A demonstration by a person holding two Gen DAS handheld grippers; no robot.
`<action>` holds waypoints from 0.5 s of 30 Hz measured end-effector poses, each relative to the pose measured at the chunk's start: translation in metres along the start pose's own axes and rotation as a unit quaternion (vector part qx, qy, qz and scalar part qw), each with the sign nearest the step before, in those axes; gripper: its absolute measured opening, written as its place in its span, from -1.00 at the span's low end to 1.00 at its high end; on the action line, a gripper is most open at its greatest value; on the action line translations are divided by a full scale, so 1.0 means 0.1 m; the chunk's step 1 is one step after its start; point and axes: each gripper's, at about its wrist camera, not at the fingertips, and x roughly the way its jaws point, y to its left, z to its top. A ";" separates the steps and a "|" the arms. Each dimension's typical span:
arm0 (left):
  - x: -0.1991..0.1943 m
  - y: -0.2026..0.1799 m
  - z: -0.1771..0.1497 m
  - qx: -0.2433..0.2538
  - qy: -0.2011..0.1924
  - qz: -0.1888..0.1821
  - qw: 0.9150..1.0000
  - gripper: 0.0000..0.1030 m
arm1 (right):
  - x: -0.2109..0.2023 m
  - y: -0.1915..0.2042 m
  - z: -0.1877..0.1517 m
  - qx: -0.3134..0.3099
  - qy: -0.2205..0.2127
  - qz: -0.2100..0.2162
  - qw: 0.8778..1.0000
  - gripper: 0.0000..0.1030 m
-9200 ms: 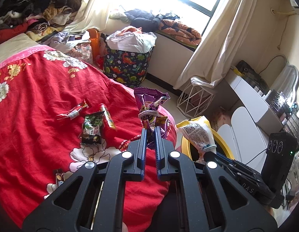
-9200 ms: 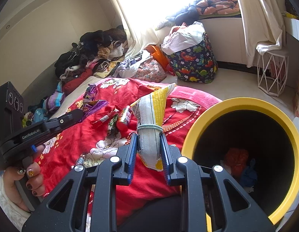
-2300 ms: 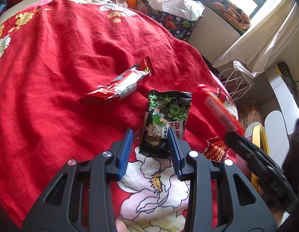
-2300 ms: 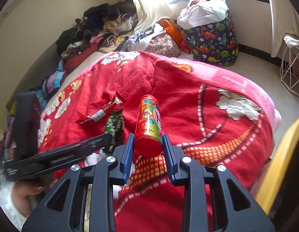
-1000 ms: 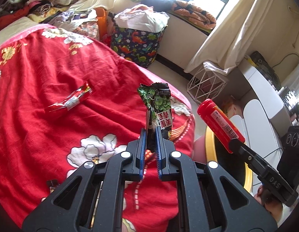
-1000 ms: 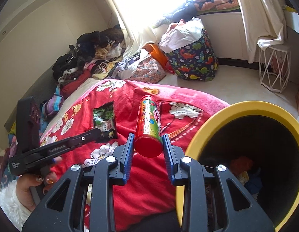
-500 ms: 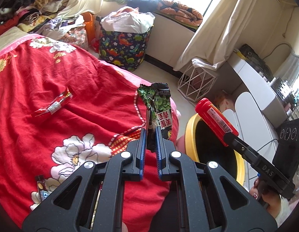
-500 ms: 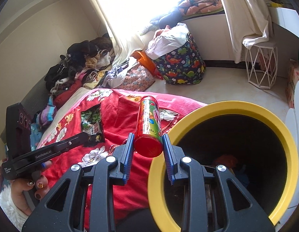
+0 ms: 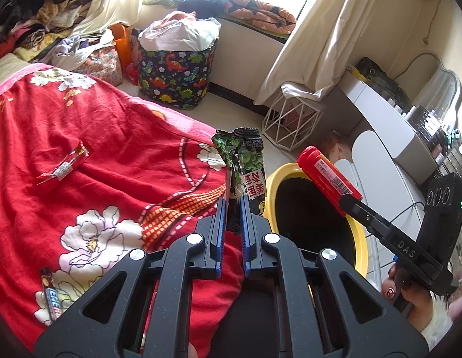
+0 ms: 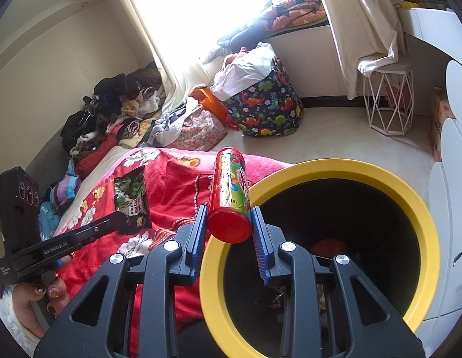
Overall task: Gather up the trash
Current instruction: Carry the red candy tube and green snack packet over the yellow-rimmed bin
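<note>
Left wrist view: my left gripper (image 9: 233,205), angled downward, clamps the green foil snack packet (image 9: 245,164) upright beside the yellow-rimmed round bin (image 9: 360,238).

Right wrist view: my right gripper (image 10: 229,223) clamps the red cylindrical candy tube (image 10: 229,197), long axis pointing away, over the bin's rim (image 10: 421,217).

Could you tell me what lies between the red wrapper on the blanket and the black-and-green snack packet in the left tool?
Only bare red floral blanket lies between the red wrapper and the green snack packet, as the left wrist view shows.

Sunlit curtained window (image 10: 183,6), cream floor (image 10: 335,131)
</note>
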 end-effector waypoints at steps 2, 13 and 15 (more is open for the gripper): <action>0.01 -0.04 0.00 0.005 0.001 -0.002 1.000 -0.89 | -0.03 -0.02 0.00 0.002 -0.002 -0.002 1.000 -0.45; 0.08 -0.28 -0.04 0.027 0.009 -0.017 0.999 -0.89 | -0.16 -0.13 -0.02 0.017 -0.013 -0.018 1.000 -0.45; 0.09 -0.33 -0.06 0.033 0.011 -0.019 0.999 -0.89 | -0.18 -0.15 -0.03 0.020 -0.015 -0.021 0.999 -0.45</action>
